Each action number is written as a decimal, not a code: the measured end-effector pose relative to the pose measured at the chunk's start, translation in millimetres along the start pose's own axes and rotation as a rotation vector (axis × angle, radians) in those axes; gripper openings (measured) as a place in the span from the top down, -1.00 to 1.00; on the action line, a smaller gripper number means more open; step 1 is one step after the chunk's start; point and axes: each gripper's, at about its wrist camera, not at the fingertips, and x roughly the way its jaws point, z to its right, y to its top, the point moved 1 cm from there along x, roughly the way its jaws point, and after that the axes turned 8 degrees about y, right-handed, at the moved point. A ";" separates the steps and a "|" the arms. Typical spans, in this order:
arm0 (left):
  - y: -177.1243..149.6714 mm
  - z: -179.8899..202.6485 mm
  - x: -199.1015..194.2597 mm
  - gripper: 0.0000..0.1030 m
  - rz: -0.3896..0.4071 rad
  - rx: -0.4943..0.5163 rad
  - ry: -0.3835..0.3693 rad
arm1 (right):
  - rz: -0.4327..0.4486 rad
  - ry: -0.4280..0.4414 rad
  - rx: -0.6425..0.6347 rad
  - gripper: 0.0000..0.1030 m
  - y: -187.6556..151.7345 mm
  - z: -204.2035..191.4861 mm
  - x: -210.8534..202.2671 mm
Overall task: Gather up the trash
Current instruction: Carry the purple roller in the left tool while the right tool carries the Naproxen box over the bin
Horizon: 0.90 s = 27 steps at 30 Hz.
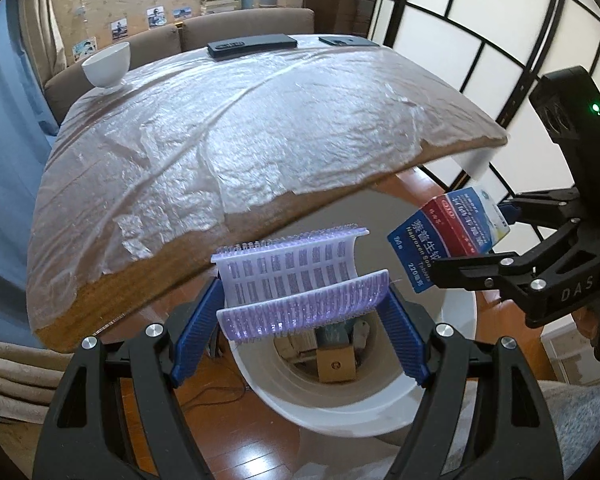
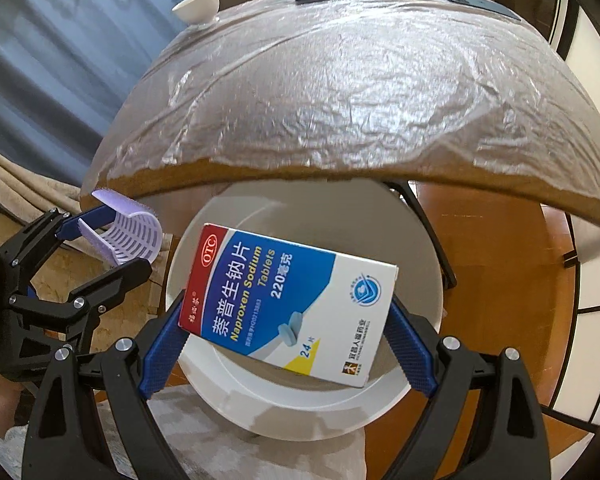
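Observation:
My left gripper (image 1: pixel 300 304) is shut on a bent purple plastic strip (image 1: pixel 296 280), held just above the open white trash bin (image 1: pixel 340 408) by the table's front edge. The strip also shows in the right wrist view (image 2: pixel 128 232). My right gripper (image 2: pixel 288 320) is shut on a blue, red and white medicine box (image 2: pixel 288 300), held over the bin (image 2: pixel 300 404). In the left wrist view the box (image 1: pixel 448 236) and right gripper (image 1: pixel 472 240) hang at the right, above the bin's far side. A cardboard box lies inside the bin.
The table (image 1: pixel 240 128), covered in crinkled clear plastic, carries a white bowl (image 1: pixel 107 64), a black remote (image 1: pixel 252 45) and a dark phone (image 1: pixel 348 41) at its far edge. A brown sofa stands behind. A paper screen (image 1: pixel 480 40) is at the right, wooden floor below.

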 end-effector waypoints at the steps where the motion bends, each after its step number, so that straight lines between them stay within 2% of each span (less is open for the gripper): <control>1: -1.2 1.4 0.9 -0.52 -0.004 0.007 -0.002 | -0.004 0.001 0.001 -0.72 -1.7 0.4 1.4; 11: -17.4 17.0 23.9 -0.52 -0.070 0.048 -0.024 | -0.054 -0.040 0.002 -0.72 -13.0 5.5 29.5; 27: -36.4 25.6 59.4 -0.52 -0.175 0.039 0.009 | -0.127 -0.058 0.017 -0.72 -16.9 25.8 68.3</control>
